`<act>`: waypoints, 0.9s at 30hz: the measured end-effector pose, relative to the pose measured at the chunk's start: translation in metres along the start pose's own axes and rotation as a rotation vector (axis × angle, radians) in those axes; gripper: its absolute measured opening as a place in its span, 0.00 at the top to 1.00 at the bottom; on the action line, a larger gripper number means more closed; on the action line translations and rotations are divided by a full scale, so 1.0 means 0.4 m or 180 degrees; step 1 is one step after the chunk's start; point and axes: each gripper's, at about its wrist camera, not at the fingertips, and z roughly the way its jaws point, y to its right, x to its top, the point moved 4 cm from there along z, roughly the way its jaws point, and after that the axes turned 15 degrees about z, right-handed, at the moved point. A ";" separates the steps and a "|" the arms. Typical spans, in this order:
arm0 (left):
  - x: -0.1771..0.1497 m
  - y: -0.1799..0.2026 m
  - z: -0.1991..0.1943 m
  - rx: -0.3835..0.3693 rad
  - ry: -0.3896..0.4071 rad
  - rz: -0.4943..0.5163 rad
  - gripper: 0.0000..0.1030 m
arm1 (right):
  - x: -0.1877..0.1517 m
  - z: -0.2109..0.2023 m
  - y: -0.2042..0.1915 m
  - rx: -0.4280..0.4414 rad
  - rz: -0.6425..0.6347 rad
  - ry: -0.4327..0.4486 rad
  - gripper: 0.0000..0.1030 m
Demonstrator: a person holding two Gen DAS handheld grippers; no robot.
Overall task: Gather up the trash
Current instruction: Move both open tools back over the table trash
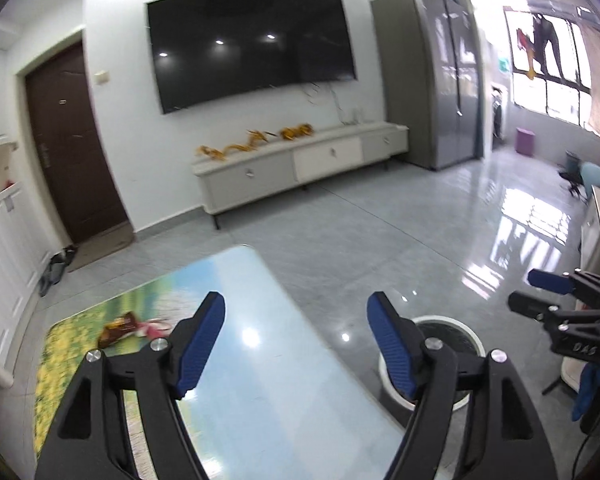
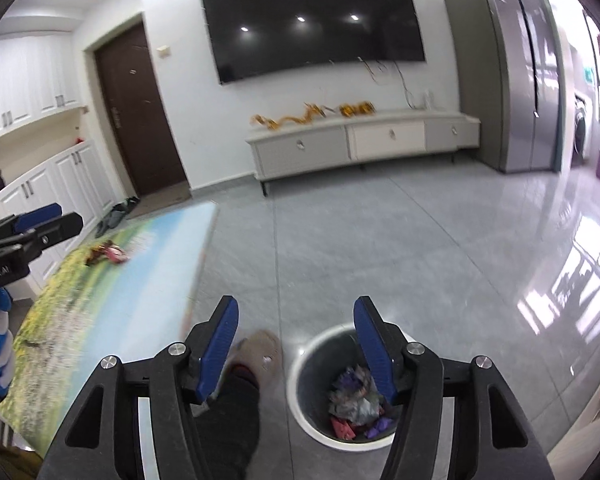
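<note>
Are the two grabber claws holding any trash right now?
No. The left gripper and the right gripper are both open with nothing between their pads. Wrappers still lie on the table; other trash sits in the bin.

A dark television [image 1: 252,46] is mounted on a white wall above a low cabinet [image 1: 300,164]. Window light, seemingly daylight, is reflected on the grey tiled floor [image 1: 440,220].

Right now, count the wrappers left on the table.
2: a brown wrapper and a pink one touching it, both at the table's far left end. Others may lie hidden behind the grippers.
</note>
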 end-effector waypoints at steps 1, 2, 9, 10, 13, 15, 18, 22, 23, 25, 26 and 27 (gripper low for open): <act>-0.006 -0.019 -0.019 0.0038 0.0022 -0.0039 0.30 | 0.003 -0.015 -0.022 0.0029 -0.0038 0.0026 0.42; -0.015 -0.037 -0.037 0.0075 0.0043 -0.0079 0.30 | 0.008 -0.028 -0.042 0.0053 -0.0076 0.0046 0.42; -0.070 -0.125 -0.134 0.0274 0.0187 -0.0330 0.30 | 0.007 -0.091 -0.153 0.0175 -0.0293 0.0117 0.41; -0.082 -0.139 -0.150 0.0299 0.0206 -0.0357 0.30 | 0.005 -0.098 -0.165 0.0184 -0.0324 0.0126 0.41; -0.109 -0.172 -0.193 0.0352 0.0286 -0.0442 0.30 | -0.001 -0.116 -0.202 0.0235 -0.0381 0.0144 0.37; -0.124 -0.197 -0.214 0.0403 0.0382 -0.0483 0.30 | -0.004 -0.129 -0.226 0.0289 -0.0400 0.0152 0.35; -0.147 -0.224 -0.234 0.0468 0.0401 -0.0499 0.30 | -0.004 -0.144 -0.262 0.0340 -0.0459 0.0172 0.29; -0.178 -0.264 -0.225 0.0460 0.0291 -0.0565 0.30 | 0.003 -0.145 -0.318 0.0444 -0.0532 0.0175 0.22; -0.186 -0.275 -0.221 0.0472 0.0274 -0.0586 0.30 | 0.008 -0.142 -0.337 0.0492 -0.0547 0.0169 0.22; -0.206 -0.304 -0.214 0.0498 0.0258 -0.0632 0.30 | 0.016 -0.131 -0.361 0.0559 -0.0565 0.0147 0.19; -0.215 -0.318 -0.209 0.0508 0.0246 -0.0654 0.30 | 0.021 -0.122 -0.377 0.0603 -0.0568 0.0127 0.18; -0.227 -0.337 -0.201 0.0518 0.0226 -0.0686 0.29 | 0.026 -0.110 -0.395 0.0652 -0.0568 0.0100 0.15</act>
